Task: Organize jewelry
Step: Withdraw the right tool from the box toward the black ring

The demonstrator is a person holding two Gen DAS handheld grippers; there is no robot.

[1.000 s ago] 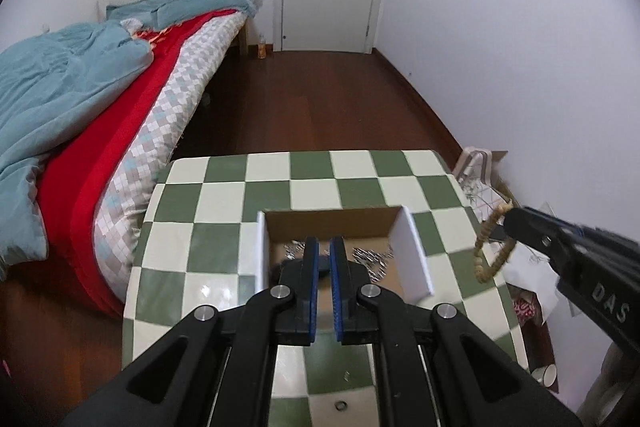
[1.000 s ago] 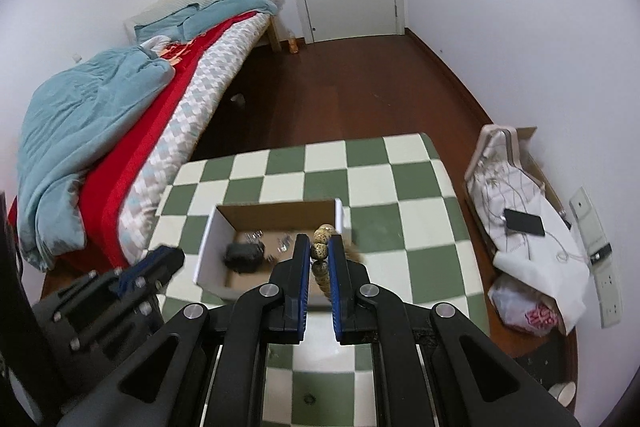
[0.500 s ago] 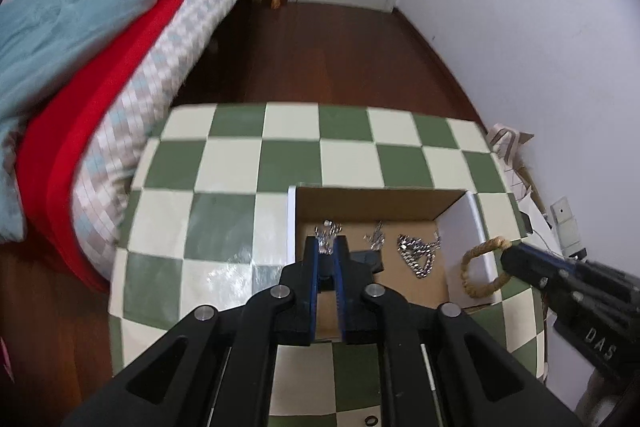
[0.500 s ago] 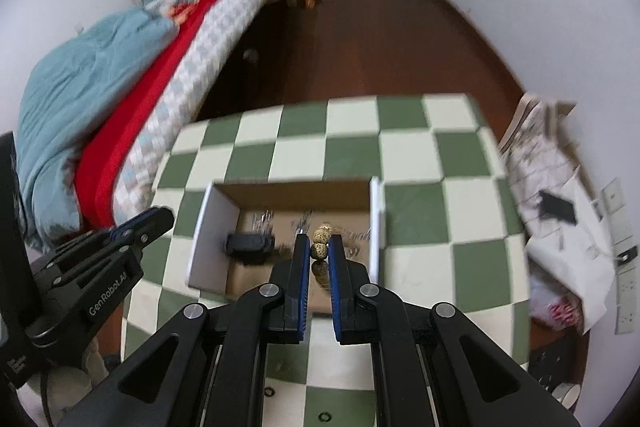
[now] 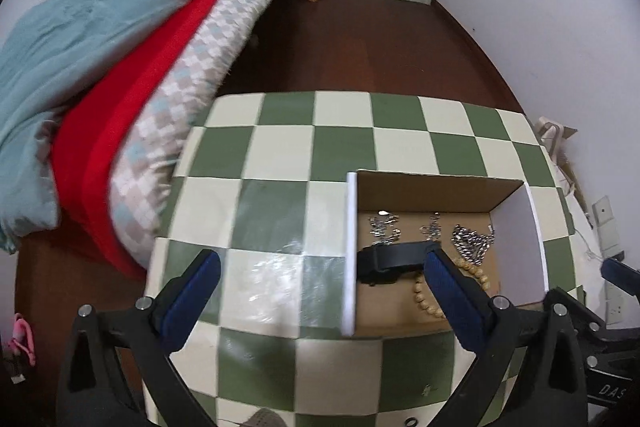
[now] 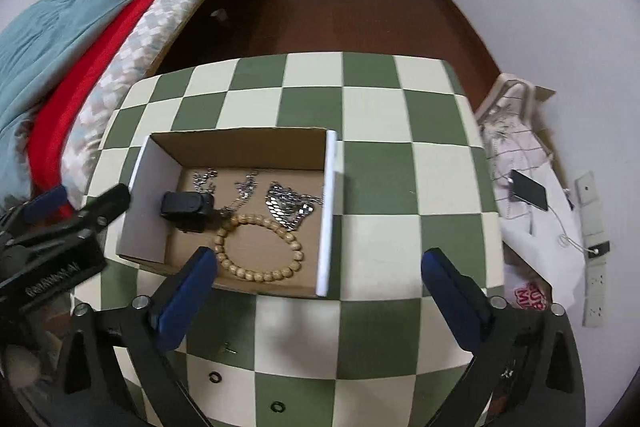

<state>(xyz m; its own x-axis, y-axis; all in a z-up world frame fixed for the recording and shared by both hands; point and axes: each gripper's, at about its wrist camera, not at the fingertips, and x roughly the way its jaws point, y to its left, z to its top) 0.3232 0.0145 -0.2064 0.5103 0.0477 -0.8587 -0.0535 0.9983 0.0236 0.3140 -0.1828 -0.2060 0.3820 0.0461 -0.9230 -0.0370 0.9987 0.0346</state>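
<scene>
Both tools are seen released, jaws opening with nothing pinched: the right tool (image 6: 318, 291) above the cardboard box (image 6: 326, 211), the left tool (image 5: 320, 291) at its left wall. Inside the box lie the bead bracelet (image 6: 256, 247), black band (image 6: 186, 205) and silver chains (image 6: 288, 207); the box is set on the checkered tabletop (image 6: 372, 187).

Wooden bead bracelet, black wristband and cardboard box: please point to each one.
wooden bead bracelet (image 6: 259, 275), right wrist view, on the near beads.
black wristband (image 6: 187, 205), right wrist view, on its middle.
cardboard box (image 6: 326, 211), right wrist view, on its white right wall.
</scene>
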